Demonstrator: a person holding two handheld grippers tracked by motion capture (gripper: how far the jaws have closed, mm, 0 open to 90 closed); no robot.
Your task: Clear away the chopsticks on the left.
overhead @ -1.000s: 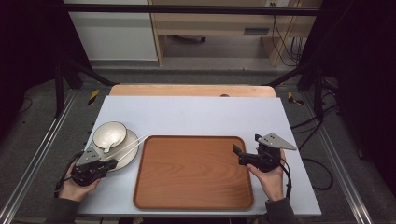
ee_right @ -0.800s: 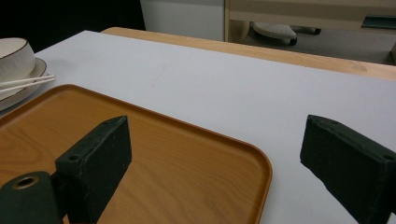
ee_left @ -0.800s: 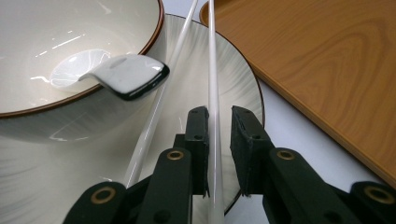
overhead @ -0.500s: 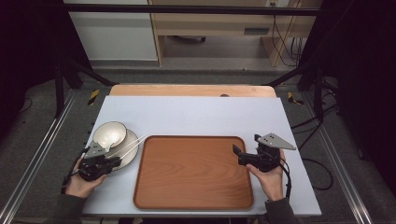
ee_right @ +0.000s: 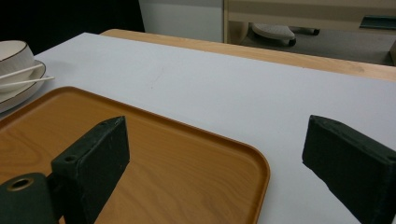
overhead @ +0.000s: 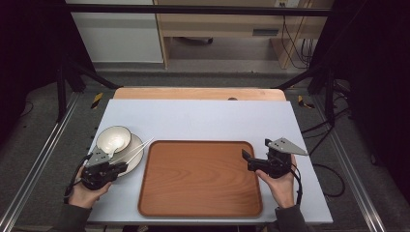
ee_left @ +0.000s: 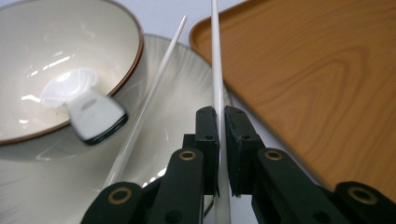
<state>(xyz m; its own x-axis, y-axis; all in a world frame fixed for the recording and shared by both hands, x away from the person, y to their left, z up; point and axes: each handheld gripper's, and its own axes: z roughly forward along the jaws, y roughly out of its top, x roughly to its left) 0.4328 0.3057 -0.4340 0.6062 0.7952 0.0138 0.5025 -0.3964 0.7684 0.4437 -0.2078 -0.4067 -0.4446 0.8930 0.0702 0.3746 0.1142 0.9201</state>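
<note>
A pale blue-white rectangular table top (overhead: 203, 121) fills the middle of the scene, with a light wooden strip (overhead: 193, 94) along its far edge. Grey carpeted floor (overhead: 43, 145) surrounds it. A silver metal rail (overhead: 36, 164) runs along the floor to the left and another metal rail (overhead: 355, 188) to the right. Two small yellow-and-black objects lie on the floor near the far corners, one left (overhead: 96, 100), one right (overhead: 302, 101). Beyond stand a white cabinet (overhead: 116, 34) and light wooden furniture (overhead: 227, 24), with black cables (overhead: 295, 43) hanging far right. A black horizontal bar (overhead: 193, 8) crosses the top.
</note>
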